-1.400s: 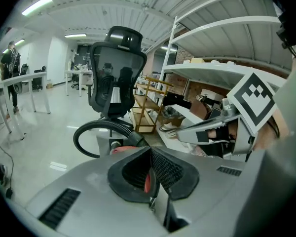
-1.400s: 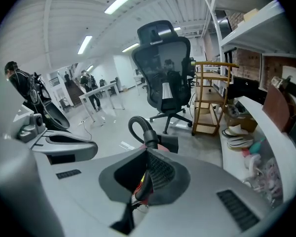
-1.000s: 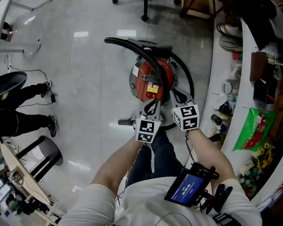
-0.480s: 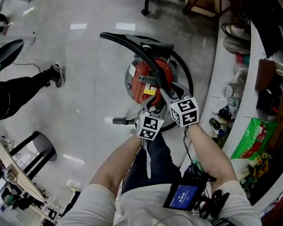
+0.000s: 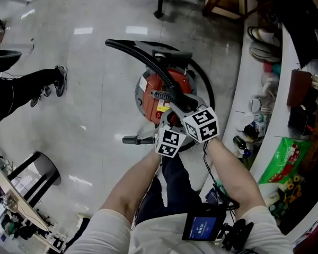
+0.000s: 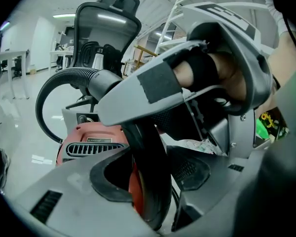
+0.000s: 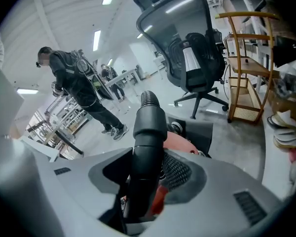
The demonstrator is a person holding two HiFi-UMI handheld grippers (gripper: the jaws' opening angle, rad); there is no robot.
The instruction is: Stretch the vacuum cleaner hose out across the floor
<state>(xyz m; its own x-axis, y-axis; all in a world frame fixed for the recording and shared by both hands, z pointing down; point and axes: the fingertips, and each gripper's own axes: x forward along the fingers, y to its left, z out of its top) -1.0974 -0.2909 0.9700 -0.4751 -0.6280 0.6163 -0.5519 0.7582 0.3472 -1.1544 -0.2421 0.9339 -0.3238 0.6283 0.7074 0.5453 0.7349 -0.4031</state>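
Looking down from above, the tips of both tools are lost under their own marker cubes, so how they meet the hose point(image 5: 143, 54) shows only from the cameras riding on them. The left gripper point(image 6: 148, 177) has its fingers spread with the black tube running down between them. The right gripper point(image 7: 148, 177) stands spread round the smooth black cuff, with a gap showing at the mesh pad beside it. Both pairs of jaws have just been opening, and neither presses on the tube. There is one vacuum cleaner point(image 5: 155, 97), a red canister on the pale floor point(image 5: 95, 115) just ahead of the person's knees. Its one hose arches off the top and curves away to the left, not laid out flat. A thinner black loop point(image 5: 209, 83) rings the canister's right side; cord or more hose, I can't tell. One office chair point(image 7: 187, 48) stands beyond, with only its base in the overhead view. One bystander in black point(image 7: 76, 83) is cut to legs and shoes at that view's left edge. The cluttered counter point(image 5: 280, 78) on the right runs out of frame
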